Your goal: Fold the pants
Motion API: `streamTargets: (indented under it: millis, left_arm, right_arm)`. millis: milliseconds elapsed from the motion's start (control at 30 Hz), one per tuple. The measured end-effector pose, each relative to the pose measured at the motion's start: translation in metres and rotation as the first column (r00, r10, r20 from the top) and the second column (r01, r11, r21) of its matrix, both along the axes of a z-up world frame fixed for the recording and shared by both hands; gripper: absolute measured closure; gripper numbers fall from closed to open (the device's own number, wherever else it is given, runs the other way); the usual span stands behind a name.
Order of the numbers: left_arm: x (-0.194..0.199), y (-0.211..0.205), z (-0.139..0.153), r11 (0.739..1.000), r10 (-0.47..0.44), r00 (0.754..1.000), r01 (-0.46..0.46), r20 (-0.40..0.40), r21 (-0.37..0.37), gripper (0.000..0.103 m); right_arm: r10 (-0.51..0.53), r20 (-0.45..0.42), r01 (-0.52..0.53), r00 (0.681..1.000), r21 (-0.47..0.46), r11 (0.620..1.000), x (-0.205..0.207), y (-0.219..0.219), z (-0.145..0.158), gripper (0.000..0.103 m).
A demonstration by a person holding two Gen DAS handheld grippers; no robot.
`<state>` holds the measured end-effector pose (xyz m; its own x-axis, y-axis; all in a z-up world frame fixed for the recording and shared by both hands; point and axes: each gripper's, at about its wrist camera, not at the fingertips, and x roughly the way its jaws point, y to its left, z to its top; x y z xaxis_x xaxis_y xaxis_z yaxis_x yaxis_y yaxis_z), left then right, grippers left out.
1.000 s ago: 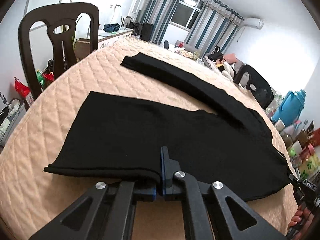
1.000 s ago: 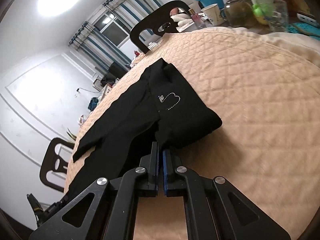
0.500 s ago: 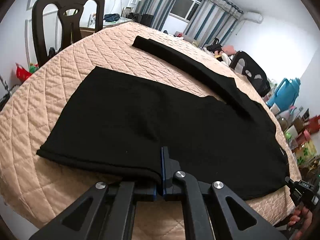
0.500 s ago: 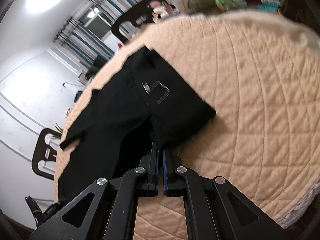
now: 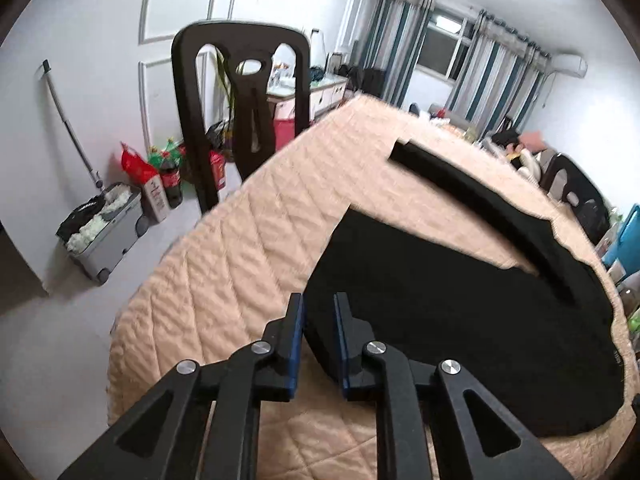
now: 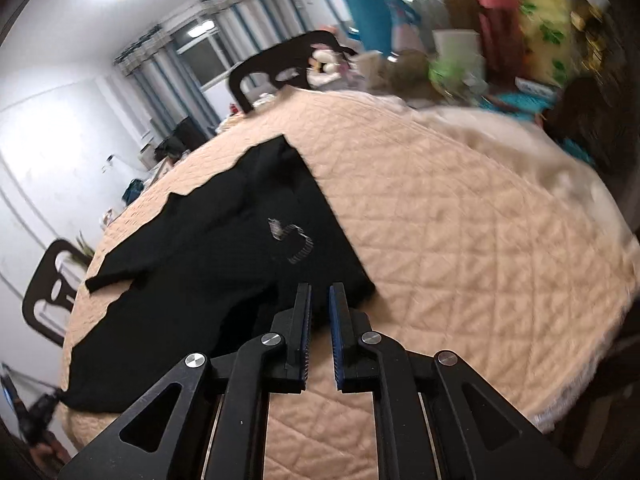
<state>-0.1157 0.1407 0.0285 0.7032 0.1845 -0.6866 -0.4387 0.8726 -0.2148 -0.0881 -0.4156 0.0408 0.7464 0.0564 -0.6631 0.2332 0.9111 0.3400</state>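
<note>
the quilted tabletop (image 5: 248, 248) lies bare to the left of the black pants (image 5: 460, 320), giving open room along that edge. a dark chair (image 5: 240, 108) stands close against the table's far left rim. on the right side, bare quilt (image 6: 460, 240) stretches wide, but a clutter of cups and containers (image 6: 452, 60) crowds the far edge, beside another chair (image 6: 280, 68).

Each fisheye camera sat just behind its own black, blue-padded fingers (image 5: 298, 332), looking forward along them, low and close over the peach quilted table (image 5: 240, 264). The left view faced the curtained window (image 5: 444, 46); the right view looked from the opposite end. Both shared the spread black fabric pants (image 6: 224, 248) and the table.
</note>
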Motion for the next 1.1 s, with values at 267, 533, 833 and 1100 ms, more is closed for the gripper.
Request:
streamTargets:
  millis: [267, 533, 833, 1100]
  left_arm:
    - [0.039, -0.042, -0.017, 0.981, -0.193, 0.981, 0.192, -0.019, -0.032, 0.072]
    - [0.067, -0.050, -0.015, 0.974, -0.226, 0.973, 0.225, -0.053, -0.010, 0.058]
    - [0.142, -0.098, 0.017, 0.898, -0.432, 0.900, 0.435, -0.053, 0.071, 0.043]
    - [0.260, -0.132, 0.024, 0.819, -0.552, 0.824, 0.564, -0.126, 0.103, 0.032]
  right_arm:
    - [0.121, -0.061, -0.126, 0.991, -0.103, 0.987, 0.038, 0.030, -0.021, 0.086]
    - [0.135, -0.047, -0.141, 0.990, -0.142, 0.980, 0.048, 0.030, -0.013, 0.086]
    - [0.393, -0.038, -0.391, 0.919, -0.217, 0.894, 0.116, 0.084, 0.008, 0.061]
    - [0.528, -0.137, -0.545, 0.838, -0.225, 0.808, 0.226, 0.116, -0.002, 0.060]
